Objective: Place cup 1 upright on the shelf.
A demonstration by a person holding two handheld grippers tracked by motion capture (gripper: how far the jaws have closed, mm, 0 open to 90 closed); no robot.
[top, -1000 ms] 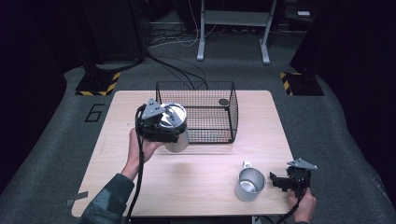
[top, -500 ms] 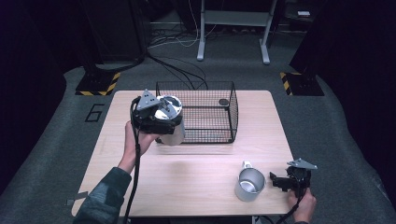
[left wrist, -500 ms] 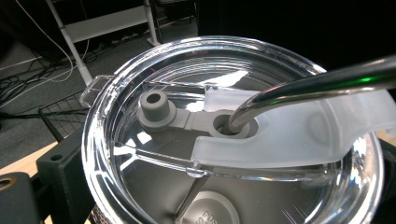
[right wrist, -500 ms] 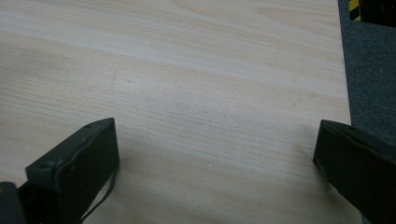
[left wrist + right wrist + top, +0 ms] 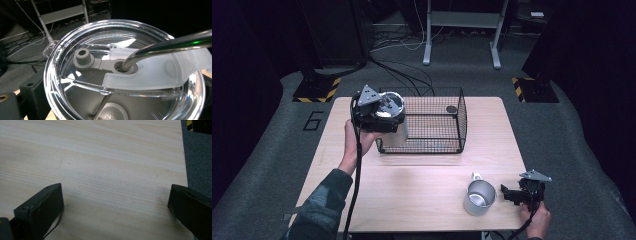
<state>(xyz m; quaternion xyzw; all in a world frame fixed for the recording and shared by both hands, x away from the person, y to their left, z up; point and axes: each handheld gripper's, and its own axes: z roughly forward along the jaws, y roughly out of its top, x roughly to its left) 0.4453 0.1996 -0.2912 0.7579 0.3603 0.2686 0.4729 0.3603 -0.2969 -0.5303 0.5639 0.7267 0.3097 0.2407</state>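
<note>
- The surface [image 5: 422,180] is pale wood with fine, light-brown grain running across it.
- The wire basket [image 5: 432,122] is black, a small square mesh pattern.
- The tumbler [image 5: 393,127] in the left tongs [image 5: 379,114] is silvery, and its lid [image 5: 125,72] is clear plastic with a frosted white slider and a grey stopper.
- The straw [image 5: 170,46] is shiny metal with a green glint.
- The mug [image 5: 478,197] at near right is brushed silver.
- The right tongs [image 5: 518,194] are black, topped by a grey plate.
- The floor [image 5: 572,130] is dark grey speckled carpet, marked with a "6" at left.
- The two floor blocks [image 5: 317,90] carry yellow-and-black diagonal stripes.
- The sleeve [image 5: 319,205] is dark green, mottled.
</note>
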